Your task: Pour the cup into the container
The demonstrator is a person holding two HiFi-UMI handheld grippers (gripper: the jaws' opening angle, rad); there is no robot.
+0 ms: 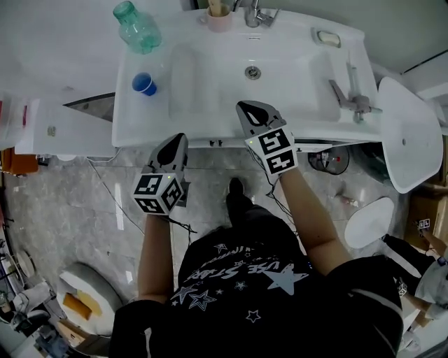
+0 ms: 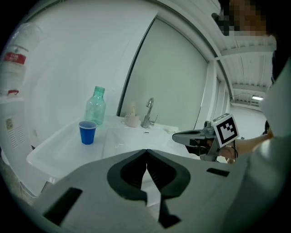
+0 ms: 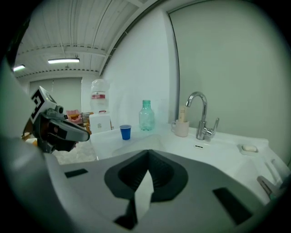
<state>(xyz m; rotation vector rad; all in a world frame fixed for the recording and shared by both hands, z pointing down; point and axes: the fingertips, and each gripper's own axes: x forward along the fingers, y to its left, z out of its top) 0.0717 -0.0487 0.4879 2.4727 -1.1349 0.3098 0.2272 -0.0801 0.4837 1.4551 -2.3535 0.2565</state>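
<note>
Two closed, empty grippers: the left gripper (image 1: 178, 138) hangs before the sink (image 1: 210, 78), the right gripper (image 1: 247, 107) over its front rim. The cup (image 1: 144, 84) stands on the sink's left ledge, near the bottle (image 1: 137, 28).

Cup (image 1: 145, 84): one, blue; bottle (image 1: 138, 28): one, green; mug (image 1: 218, 19): one. Sink (image 1: 294, 87): one, with one tap (image 1: 255, 14), one drain (image 1: 253, 72) and one soap dish (image 1: 327, 38). Grippers: two, a left gripper (image 1: 178, 138) and a right gripper (image 1: 246, 105), each bearing one marker cube (image 1: 159, 192).
</note>
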